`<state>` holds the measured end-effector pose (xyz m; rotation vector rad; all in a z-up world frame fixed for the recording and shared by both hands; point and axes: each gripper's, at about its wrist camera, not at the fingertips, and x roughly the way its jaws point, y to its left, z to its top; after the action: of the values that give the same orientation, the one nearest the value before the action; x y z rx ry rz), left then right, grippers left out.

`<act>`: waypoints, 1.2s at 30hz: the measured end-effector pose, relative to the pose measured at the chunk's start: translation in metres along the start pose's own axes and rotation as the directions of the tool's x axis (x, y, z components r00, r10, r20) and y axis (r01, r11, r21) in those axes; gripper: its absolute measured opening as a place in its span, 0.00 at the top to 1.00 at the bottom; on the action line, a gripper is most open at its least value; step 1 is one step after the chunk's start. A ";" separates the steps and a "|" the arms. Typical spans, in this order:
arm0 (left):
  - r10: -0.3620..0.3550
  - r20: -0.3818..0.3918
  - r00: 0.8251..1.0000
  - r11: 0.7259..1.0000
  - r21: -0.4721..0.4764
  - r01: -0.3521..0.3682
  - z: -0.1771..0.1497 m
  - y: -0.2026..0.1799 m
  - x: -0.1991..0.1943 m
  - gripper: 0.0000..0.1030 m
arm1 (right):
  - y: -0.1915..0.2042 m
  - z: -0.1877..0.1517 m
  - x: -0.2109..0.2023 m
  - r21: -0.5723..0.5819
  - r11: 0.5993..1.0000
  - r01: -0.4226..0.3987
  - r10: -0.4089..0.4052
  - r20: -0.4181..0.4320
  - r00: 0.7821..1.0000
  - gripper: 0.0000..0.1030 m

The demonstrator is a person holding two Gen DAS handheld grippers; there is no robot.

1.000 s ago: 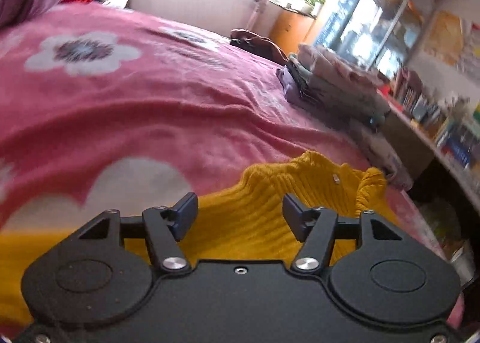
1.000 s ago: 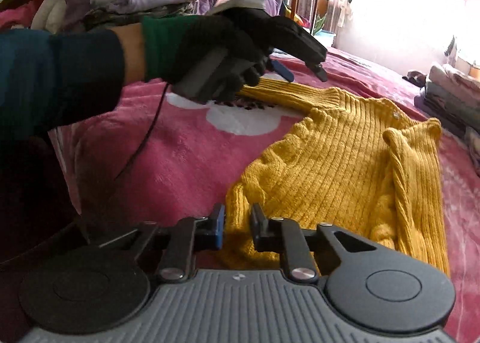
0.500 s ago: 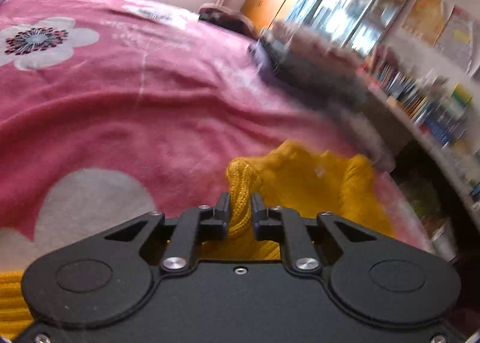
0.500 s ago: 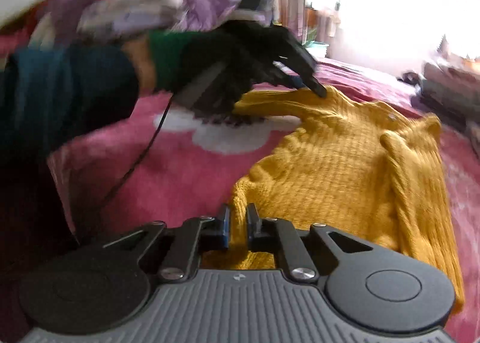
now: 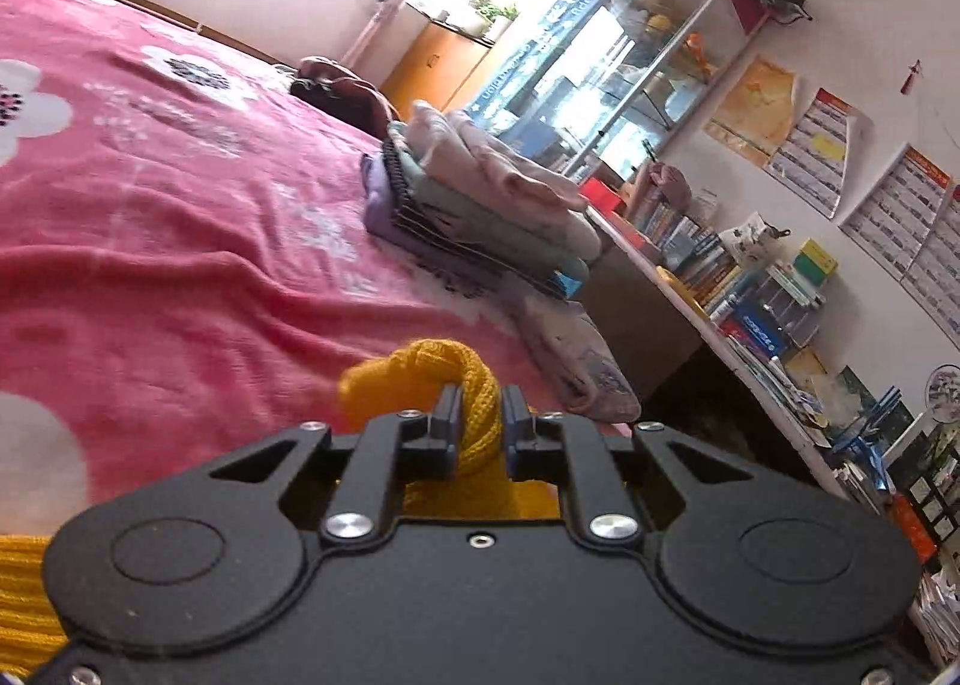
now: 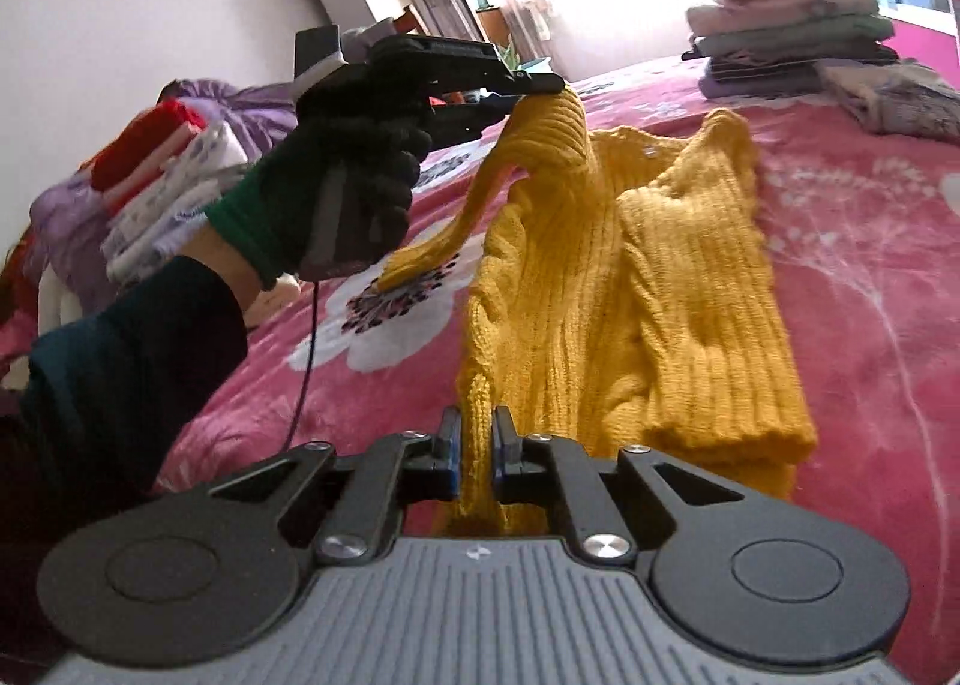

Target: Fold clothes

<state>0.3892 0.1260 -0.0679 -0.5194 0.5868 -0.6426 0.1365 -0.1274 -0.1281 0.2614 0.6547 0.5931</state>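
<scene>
You've got the yellow sweater point(image 6: 630, 277) mid-fold on the bed point(image 6: 870, 241), left gripper point(image 6: 537, 85) clamped on its raised shoulder upper centre, right gripper point(image 6: 476, 445) pinching the hem at bottom (both tight), so carry that left side evenly across the body.

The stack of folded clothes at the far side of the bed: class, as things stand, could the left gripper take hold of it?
Probably not yet. The left gripper is shut on the yellow sweater, and the stack of folded clothes lies apart, across bare pink blanket.
</scene>
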 end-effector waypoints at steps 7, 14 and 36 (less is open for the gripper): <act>0.013 -0.042 0.999 1.000 -0.007 -0.013 -0.006 -0.012 0.037 0.91 | -0.028 -0.005 -0.010 0.131 0.991 -0.001 0.001 -0.002 1.000 0.90; 0.146 -0.119 0.982 0.989 0.029 -0.144 -0.018 -0.019 0.087 0.91 | -0.041 -0.011 -0.011 0.173 0.985 0.006 -0.002 -0.026 1.000 0.90; 0.293 -0.037 0.955 0.955 -0.038 -0.295 -0.048 -0.026 0.109 0.86 | 0.003 0.036 -0.053 -0.169 0.981 0.096 -0.086 0.063 0.994 0.87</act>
<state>0.4184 0.0217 -0.1235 -0.4513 0.6933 -0.3560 0.1246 -0.1580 -0.0728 0.0859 0.5551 0.5490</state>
